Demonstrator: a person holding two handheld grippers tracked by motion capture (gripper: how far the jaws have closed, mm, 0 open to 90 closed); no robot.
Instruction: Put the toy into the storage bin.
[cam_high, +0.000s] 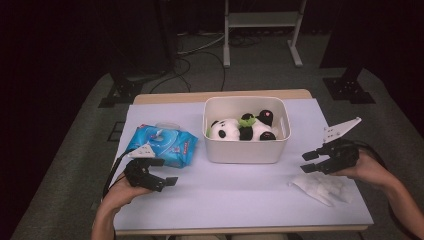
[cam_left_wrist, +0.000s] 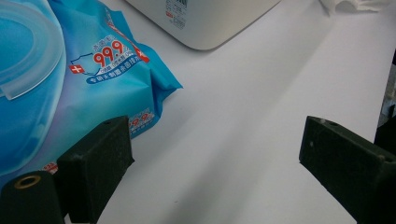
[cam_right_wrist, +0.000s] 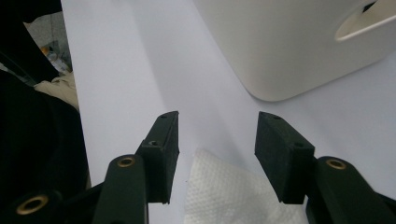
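The right gripper (cam_high: 308, 162) hangs just above a white paper towel (cam_high: 322, 188) that lies flat on the worktop (cam_high: 240, 192), its jaws apart with nothing in them. The left gripper (cam_left_wrist: 212, 163) sits by the blue wipes pack (cam_left_wrist: 70, 79), jaws wide apart and empty.

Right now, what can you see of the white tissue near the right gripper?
The tissue is a white, crumpled paper sheet with a dimpled texture, lying flat on the table's near right part. The right gripper hangs just above it, jaws open and apart from it. Nothing else touches it.
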